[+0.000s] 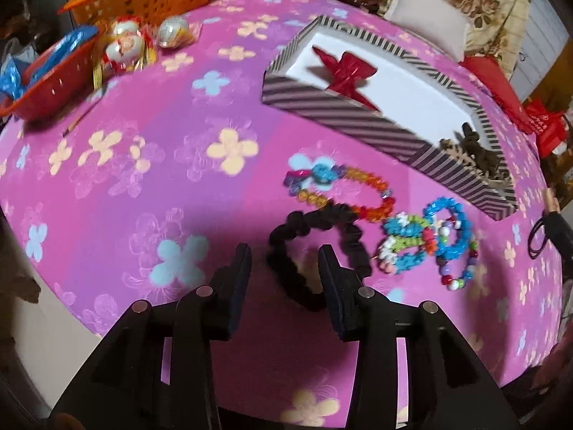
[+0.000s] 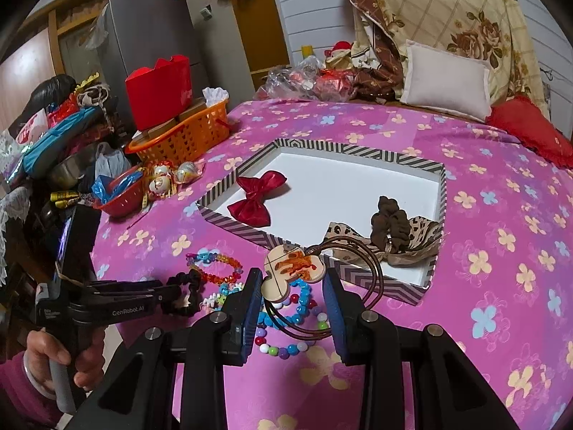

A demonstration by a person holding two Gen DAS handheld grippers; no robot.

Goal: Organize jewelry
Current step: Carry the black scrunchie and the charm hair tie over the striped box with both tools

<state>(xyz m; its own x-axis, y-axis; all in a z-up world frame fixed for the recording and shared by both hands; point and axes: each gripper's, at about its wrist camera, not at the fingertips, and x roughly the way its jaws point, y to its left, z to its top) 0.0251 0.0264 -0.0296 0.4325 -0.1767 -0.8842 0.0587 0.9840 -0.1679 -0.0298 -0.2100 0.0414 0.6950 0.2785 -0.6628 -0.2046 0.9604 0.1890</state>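
My left gripper (image 1: 284, 251) is open just above the pink floral cloth. The left part of a black scrunchie (image 1: 315, 243) lies between its fingers, and the pads do not press it. In the right wrist view the same gripper (image 2: 172, 295) sits low at the left beside the scrunchie (image 2: 189, 286). My right gripper (image 2: 292, 272) is shut on a cream pendant (image 2: 292, 267) with an orange pattern; its brown cord (image 2: 372, 279) hangs in loops. Beaded bracelets (image 1: 358, 193) (image 1: 447, 229) lie beside the scrunchie. The striped box (image 2: 358, 152) holds a red bow (image 2: 256, 197), a brown scrunchie (image 2: 390, 225) and a leopard ribbon (image 2: 422, 233).
An orange basket (image 2: 186, 136), a red bowl (image 2: 121, 200) and foil-wrapped balls (image 1: 125, 46) crowd the far left of the table. A white pillow (image 2: 444, 79) and a red cushion (image 2: 530, 132) lie behind it. A hand (image 2: 53, 358) holds the left gripper's handle near the table edge.
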